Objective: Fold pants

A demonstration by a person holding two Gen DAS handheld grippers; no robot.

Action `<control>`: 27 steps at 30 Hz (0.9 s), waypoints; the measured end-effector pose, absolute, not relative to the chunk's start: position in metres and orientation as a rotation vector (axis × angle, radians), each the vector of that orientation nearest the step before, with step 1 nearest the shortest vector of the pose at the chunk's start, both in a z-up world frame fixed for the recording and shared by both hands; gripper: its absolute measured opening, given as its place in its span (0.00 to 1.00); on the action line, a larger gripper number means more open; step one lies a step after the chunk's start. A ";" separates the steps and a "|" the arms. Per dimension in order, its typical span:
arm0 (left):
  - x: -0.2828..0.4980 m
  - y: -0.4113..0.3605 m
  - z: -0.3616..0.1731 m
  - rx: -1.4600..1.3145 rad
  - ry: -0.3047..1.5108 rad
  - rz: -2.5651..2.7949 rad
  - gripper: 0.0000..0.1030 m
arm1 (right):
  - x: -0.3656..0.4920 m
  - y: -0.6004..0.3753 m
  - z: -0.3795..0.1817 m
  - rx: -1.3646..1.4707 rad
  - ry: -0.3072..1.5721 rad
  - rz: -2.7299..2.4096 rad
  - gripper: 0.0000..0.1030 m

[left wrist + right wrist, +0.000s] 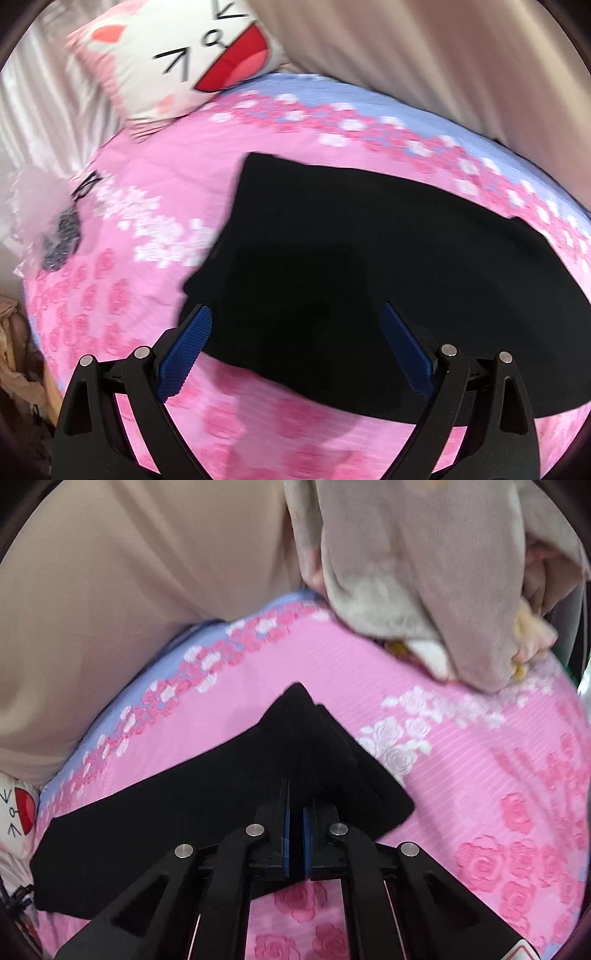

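Black pants (pixel 369 258) lie folded lengthwise on a pink rose-print bedspread (pixel 147 206). My left gripper (pixel 295 328) is open, hovering just above the near edge of the pants with its blue pads (pixel 188 350) spread wide and empty. In the right wrist view the pants (pixel 184 812) stretch leftward, and their right end is lifted into a peak. My right gripper (pixel 297 812) is shut on that end of the pants, its blue pads pressed together on the cloth.
A white cartoon-face pillow (pixel 177 55) lies at the far left of the bed. A beige curtain (pixel 129 572) hangs behind the bed. A grey-beige blanket heap (pixel 424 583) sits at the far right. A crumpled plastic bag (pixel 40 221) lies at the bed's left edge.
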State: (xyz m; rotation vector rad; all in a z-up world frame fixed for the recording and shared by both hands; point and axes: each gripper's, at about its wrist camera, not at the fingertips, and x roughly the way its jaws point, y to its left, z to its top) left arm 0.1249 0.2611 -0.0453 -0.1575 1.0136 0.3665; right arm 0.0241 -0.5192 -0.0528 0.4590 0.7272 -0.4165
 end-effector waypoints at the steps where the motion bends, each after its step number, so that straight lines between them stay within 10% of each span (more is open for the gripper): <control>1: 0.124 0.271 -0.048 -0.155 1.017 0.384 0.88 | 0.021 -0.519 -0.052 0.453 0.724 -0.416 0.04; 14: 0.091 0.334 -0.047 -0.330 1.010 0.337 0.88 | 0.043 -0.316 -0.027 -0.043 0.749 -0.245 0.46; 20: 0.073 0.345 -0.070 -0.557 1.033 0.183 0.87 | 0.076 -0.196 -0.058 -0.120 0.799 0.020 0.46; 24: 0.095 0.353 -0.079 -0.556 1.035 0.178 0.34 | 0.080 -0.163 -0.068 -0.129 0.820 0.062 0.46; 27: 0.112 0.364 -0.071 -0.541 1.002 0.165 0.31 | 0.074 -0.166 -0.061 -0.100 0.818 0.033 0.46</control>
